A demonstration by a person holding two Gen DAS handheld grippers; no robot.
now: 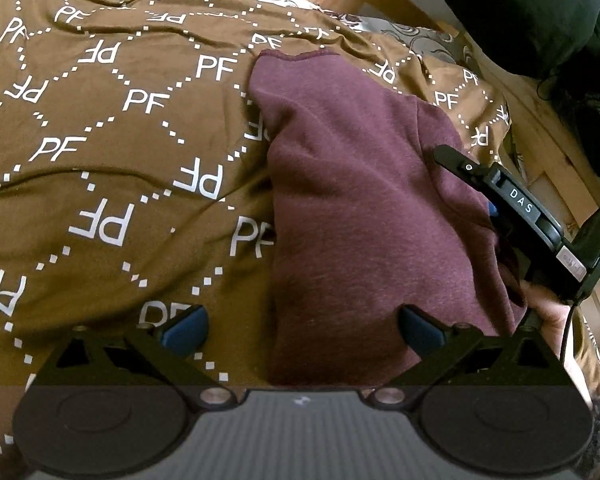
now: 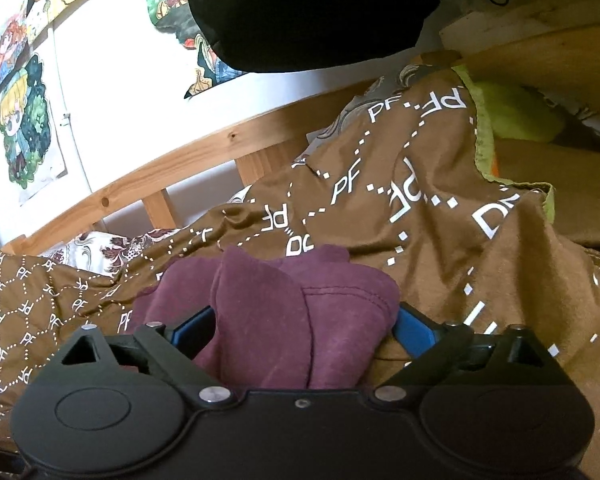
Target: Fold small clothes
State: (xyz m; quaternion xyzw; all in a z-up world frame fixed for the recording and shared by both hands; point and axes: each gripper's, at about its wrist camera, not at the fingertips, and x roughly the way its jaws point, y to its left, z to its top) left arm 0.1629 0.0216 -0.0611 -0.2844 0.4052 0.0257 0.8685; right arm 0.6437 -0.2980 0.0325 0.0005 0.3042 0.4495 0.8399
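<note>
The maroon garment [image 1: 364,208] lies part-folded on the brown bedspread [image 1: 100,128] — left gripper [image 1: 302,334] wide over its near edge, right gripper [image 2: 304,330] spread around a bunched fold — probably gathering the next fold.

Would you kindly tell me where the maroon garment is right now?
The maroon garment lies on the brown PF-patterned blanket, right of centre in the left wrist view, bunched between the right gripper's fingers.
</note>
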